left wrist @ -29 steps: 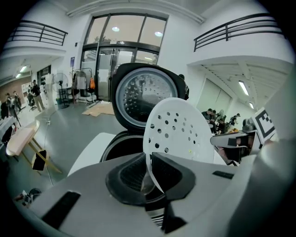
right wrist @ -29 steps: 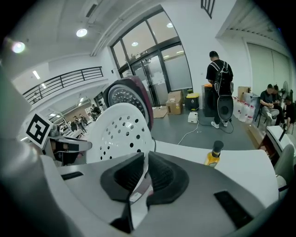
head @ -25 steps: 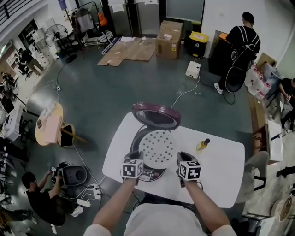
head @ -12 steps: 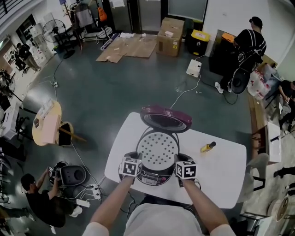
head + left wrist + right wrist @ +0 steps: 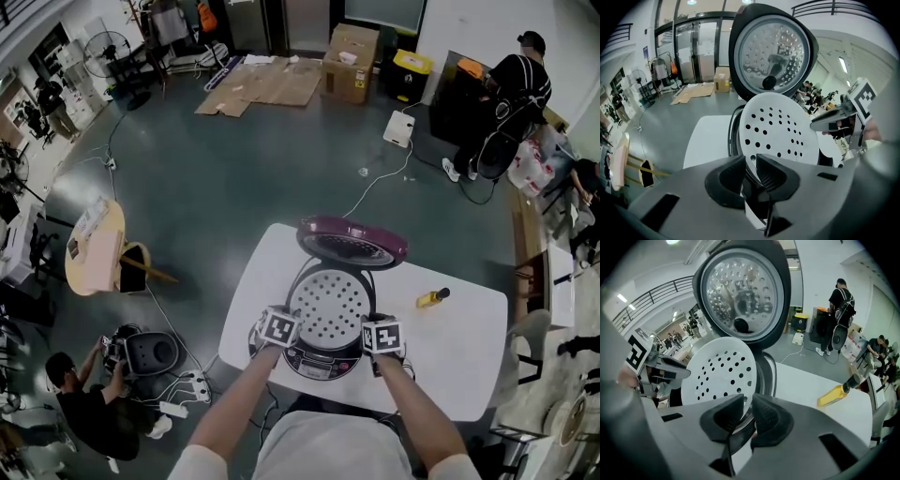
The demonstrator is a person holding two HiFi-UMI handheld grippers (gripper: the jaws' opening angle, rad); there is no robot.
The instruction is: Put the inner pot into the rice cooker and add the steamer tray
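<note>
In the head view both forearms reached down, left gripper (image 5: 281, 328) and right gripper (image 5: 380, 336) flanking the steamer tray (image 5: 328, 305), which sat lower in the rice cooker (image 5: 323, 364) than before. Each gripper view showed jaws that had just been opening, slightly apart around the tray's rim.

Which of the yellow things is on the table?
The small yellow bottle with a dark cap, on the white table; the yellow-topped black bin stands on the grey floor.
</note>
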